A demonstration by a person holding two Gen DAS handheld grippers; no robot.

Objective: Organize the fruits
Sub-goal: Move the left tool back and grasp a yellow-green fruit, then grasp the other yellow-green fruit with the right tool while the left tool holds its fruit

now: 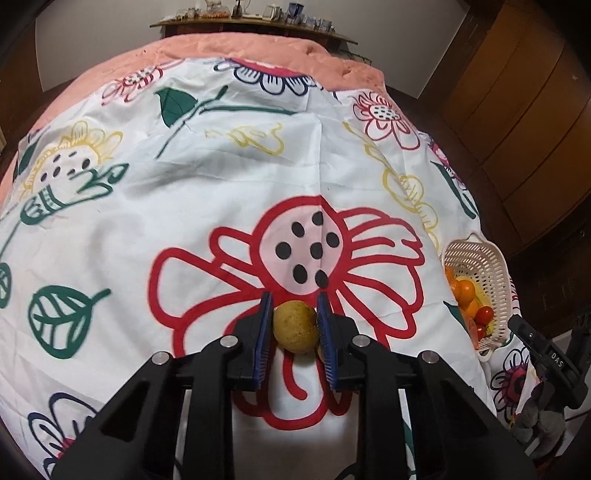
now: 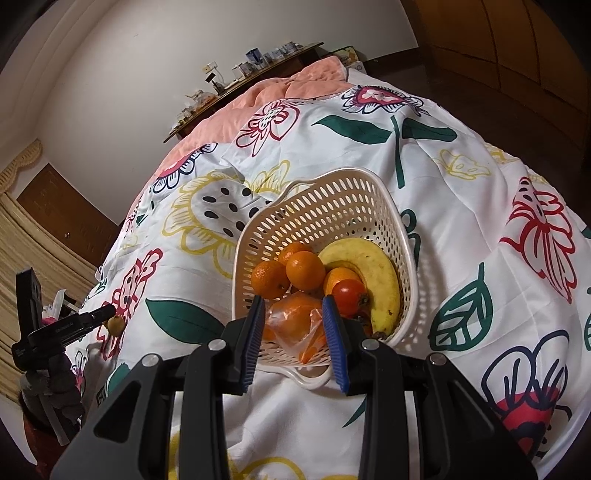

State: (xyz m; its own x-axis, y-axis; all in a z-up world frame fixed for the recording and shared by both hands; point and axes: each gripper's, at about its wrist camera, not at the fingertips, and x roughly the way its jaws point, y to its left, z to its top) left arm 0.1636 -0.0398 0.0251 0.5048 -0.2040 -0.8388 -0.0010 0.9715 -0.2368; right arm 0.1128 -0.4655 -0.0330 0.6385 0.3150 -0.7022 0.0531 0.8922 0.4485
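Observation:
My left gripper (image 1: 294, 301) is shut on a round yellow-green fruit (image 1: 295, 326) and holds it over the floral bedcover. The same fruit (image 2: 116, 324) shows small at the left gripper's tip in the right wrist view. A cream plastic basket (image 2: 325, 206) lies on the cover and holds several oranges (image 2: 305, 269), a banana (image 2: 373, 269), a red tomato (image 2: 349, 295) and a bagged orange fruit (image 2: 295, 321). The basket also shows in the left wrist view (image 1: 476, 258) at far right. My right gripper (image 2: 293, 301) is open and empty just above the basket's near rim.
The bed is covered by a white floral sheet (image 1: 229, 192) with a peach blanket (image 1: 258, 48) beyond. A cluttered wooden shelf (image 1: 255, 22) stands at the head. Wooden wardrobe doors (image 1: 517, 92) rise on the right.

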